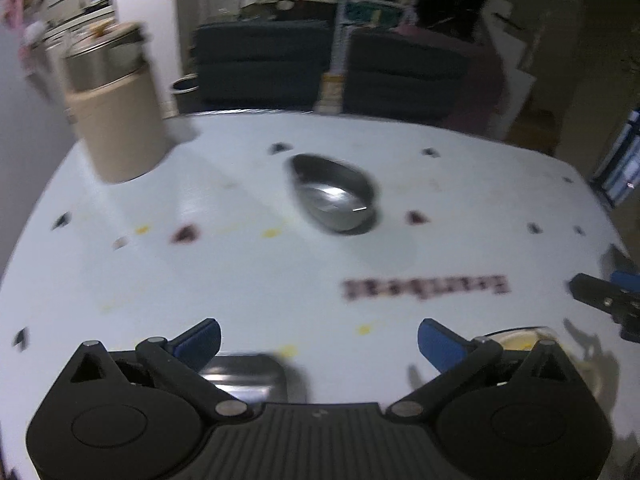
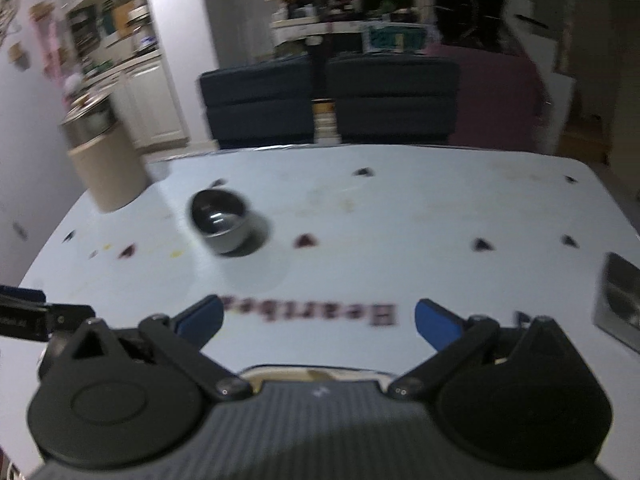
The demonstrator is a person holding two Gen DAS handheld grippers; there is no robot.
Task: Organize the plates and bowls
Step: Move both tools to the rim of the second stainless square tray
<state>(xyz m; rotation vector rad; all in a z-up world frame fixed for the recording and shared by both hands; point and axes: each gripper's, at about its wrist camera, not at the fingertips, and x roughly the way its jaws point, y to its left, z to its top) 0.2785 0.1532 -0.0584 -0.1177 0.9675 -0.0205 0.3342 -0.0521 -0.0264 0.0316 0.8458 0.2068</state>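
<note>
both views are smeared by motion blur. the left gripper (image 1: 319,342) has its blue-padded fingers (image 1: 200,342) spread wide with nothing between them, only bare tabletop showing in the gap. the right gripper (image 2: 318,322) is spread just as wide and empty, its gap framing the printed word (image 2: 310,314) on the white table (image 2: 420,220). the steel bowl (image 1: 334,196) stands upright out in the middle of the table, well apart from both claws and clear of every edge, with open white surface all round it. a beige cylindrical bin (image 1: 120,132) stands off the table's far left corner. a flat steel tray (image 1: 250,376) lies just under the left gripper's left finger, partly hidden by the gripper body; in the right wrist view a similar steel piece (image 2: 620,300) lies at the table's right edge. a pale-rimmed plate (image 2: 316,376) peeks out from under the right gripper's body near the table's near edge. the table's far edge runs clear, with dark blue seats (image 2: 328,104) just beyond it.
</note>
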